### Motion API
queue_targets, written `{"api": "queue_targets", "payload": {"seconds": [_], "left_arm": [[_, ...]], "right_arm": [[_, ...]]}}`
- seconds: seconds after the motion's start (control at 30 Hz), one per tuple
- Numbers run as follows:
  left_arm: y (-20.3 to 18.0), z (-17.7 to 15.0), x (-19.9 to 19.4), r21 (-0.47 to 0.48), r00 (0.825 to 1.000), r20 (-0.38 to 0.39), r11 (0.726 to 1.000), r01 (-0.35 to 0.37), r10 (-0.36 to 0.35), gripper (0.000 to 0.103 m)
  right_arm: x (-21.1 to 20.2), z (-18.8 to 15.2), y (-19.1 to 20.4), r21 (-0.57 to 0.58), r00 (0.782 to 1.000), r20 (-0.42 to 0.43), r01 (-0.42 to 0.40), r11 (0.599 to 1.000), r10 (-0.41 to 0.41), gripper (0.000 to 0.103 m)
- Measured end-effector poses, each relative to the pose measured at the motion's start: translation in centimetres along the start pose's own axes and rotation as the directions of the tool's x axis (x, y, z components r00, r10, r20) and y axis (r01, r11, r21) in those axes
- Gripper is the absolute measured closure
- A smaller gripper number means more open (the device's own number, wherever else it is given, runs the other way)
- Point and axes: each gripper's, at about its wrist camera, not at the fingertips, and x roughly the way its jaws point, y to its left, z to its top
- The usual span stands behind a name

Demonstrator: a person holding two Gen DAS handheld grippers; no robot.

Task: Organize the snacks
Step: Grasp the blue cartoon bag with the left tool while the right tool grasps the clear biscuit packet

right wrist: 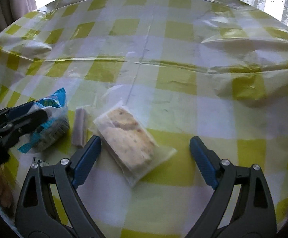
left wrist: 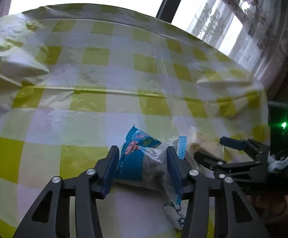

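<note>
A blue snack packet (left wrist: 136, 158) with dark pieces inside lies on the checked tablecloth (left wrist: 84, 99). My left gripper (left wrist: 143, 158) is shut on it, one blue pad on each side. From the right wrist view this left gripper (right wrist: 44, 117) clamps the same blue packet (right wrist: 52, 103) at the far left. My right gripper (right wrist: 144, 140) stands wide open over a pale cake in a clear wrapper (right wrist: 128, 138); the left pad is close to the wrapper's edge and the right pad is well clear. In the left wrist view the right gripper (left wrist: 213, 148) reaches in over that cake (left wrist: 201, 138).
A small purple bar (right wrist: 78, 127) lies between the blue packet and the cake. A little white and dark wrapper (left wrist: 175, 214) sits near the left gripper's base. The yellow-green checked cloth (right wrist: 173, 79) is creased. Curtains and a bright window stand behind the table.
</note>
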Motion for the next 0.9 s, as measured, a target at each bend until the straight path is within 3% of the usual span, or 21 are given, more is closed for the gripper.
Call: {"api": "queue_targets", "payload": {"seconds": [0.1, 0.17, 0.23, 0.53, 0.7, 0.9], "left_arm": [[0.4, -0.1, -0.4, -0.019, 1.0, 0.011, 1.0, 0.005, -0.005, 0.058], [0.7, -0.2, -0.6, -0.037, 1.0, 0.017, 0.999, 0.011, -0.011, 0.058], [1.1, -0.4, -1.0, -0.058, 1.0, 0.022, 0.998, 0.015, -0.014, 0.058], [2.4, -2.5, -3.5, -0.119, 0.999, 0.037, 0.993, -0.005, 0.009, 0.058], [2.0, -4.6, -5.7, -0.126, 1.0, 0.003, 0.992, -0.028, 0.029, 0.058], [1.1, -7.5, -8.0, -0.148, 0.999, -0.035, 0.988, -0.04, 0.035, 0.047]], "right_arm": [[0.0, 0.1, 0.4, -0.016, 1.0, 0.022, -0.01, 1.0, 0.011, 0.025], [-0.4, 0.1, 1.0, -0.036, 0.999, 0.03, -0.022, 0.999, 0.023, 0.054], [-0.7, 0.0, 1.5, -0.051, 0.999, 0.029, -0.02, 0.999, 0.021, 0.062], [-2.9, -3.5, 1.9, 0.001, 1.0, 0.024, -0.016, 1.0, 0.016, 0.063], [-4.8, -5.8, 2.5, 0.034, 1.0, 0.001, -0.023, 0.999, 0.023, 0.063], [-6.9, -8.7, 3.2, 0.059, 0.999, -0.034, -0.034, 0.998, 0.036, 0.063]]}}
